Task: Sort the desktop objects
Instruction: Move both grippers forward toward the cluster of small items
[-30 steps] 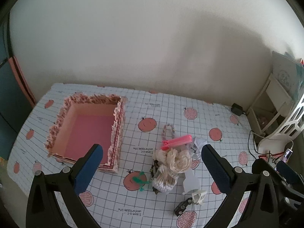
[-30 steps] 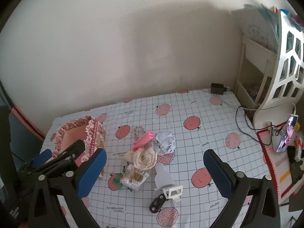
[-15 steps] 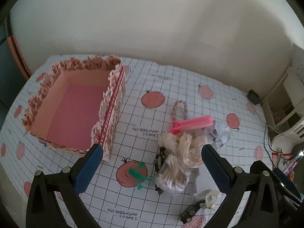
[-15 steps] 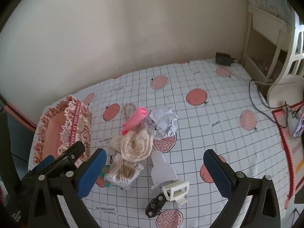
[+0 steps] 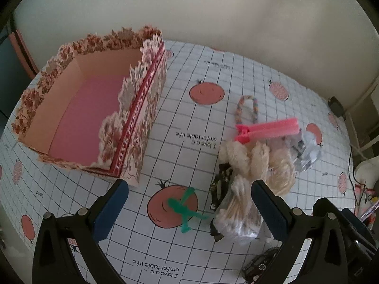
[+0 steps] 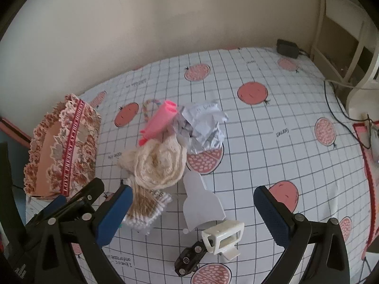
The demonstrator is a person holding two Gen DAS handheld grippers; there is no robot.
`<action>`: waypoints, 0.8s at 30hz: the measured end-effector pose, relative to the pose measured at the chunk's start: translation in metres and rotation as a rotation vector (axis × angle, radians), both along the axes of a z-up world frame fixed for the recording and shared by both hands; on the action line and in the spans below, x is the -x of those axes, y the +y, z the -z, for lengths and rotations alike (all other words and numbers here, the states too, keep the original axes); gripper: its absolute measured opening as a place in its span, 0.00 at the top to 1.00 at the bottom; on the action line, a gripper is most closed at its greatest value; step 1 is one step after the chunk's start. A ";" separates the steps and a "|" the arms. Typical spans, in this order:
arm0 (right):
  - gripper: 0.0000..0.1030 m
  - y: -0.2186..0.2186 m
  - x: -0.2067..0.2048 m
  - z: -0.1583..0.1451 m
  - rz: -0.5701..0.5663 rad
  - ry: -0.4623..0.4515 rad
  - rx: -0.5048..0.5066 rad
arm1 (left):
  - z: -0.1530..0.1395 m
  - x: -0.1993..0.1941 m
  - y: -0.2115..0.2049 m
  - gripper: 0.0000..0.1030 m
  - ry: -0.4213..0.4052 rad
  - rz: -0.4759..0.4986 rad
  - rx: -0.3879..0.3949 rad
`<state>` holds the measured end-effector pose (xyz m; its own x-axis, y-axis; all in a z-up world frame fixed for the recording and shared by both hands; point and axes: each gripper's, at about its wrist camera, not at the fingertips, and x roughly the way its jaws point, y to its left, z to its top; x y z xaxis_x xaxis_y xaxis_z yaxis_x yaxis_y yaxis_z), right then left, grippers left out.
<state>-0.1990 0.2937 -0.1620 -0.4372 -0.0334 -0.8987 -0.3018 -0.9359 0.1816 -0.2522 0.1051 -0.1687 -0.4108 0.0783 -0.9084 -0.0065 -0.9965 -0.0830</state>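
Note:
An open floral box (image 5: 83,108) with a pink inside stands at the left; it also shows in the right wrist view (image 6: 64,149). A pile lies mid-table: a pink clip (image 5: 267,130) (image 6: 158,123), a cream knitted flower (image 5: 258,158) (image 6: 158,163), a bag of cotton swabs (image 5: 239,217) (image 6: 146,206), crumpled paper (image 6: 206,125), a green plastic piece (image 5: 184,210), a white card (image 6: 203,203), a white clip (image 6: 222,236) and a black toy car (image 6: 189,258). My left gripper (image 5: 189,213) is open above the green piece and swabs. My right gripper (image 6: 191,215) is open above the card.
The table wears a white grid cloth with tomato prints (image 6: 260,142). A braided loop (image 5: 246,108) lies behind the pink clip. A black charger (image 6: 287,48) with cables sits at the back right, near a white shelf (image 6: 341,47). The wall is close behind.
Both grippers have moved forward and down toward the pile; the box and objects appear larger. Both stay open and empty.

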 end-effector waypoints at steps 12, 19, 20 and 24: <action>0.00 0.009 -0.002 0.037 0.014 -0.098 -0.003 | 0.034 0.001 0.005 0.00 -0.102 0.035 -0.001; 0.00 0.006 0.002 0.061 -0.009 -0.158 -0.024 | 0.045 0.006 -0.007 0.00 -0.129 -0.005 0.011; 0.00 0.004 0.003 0.065 -0.017 -0.168 -0.028 | 0.046 0.006 -0.009 0.00 -0.133 -0.010 0.015; 0.00 0.001 0.005 0.075 -0.033 -0.187 -0.037 | 0.050 0.008 -0.014 0.00 -0.141 -0.022 0.017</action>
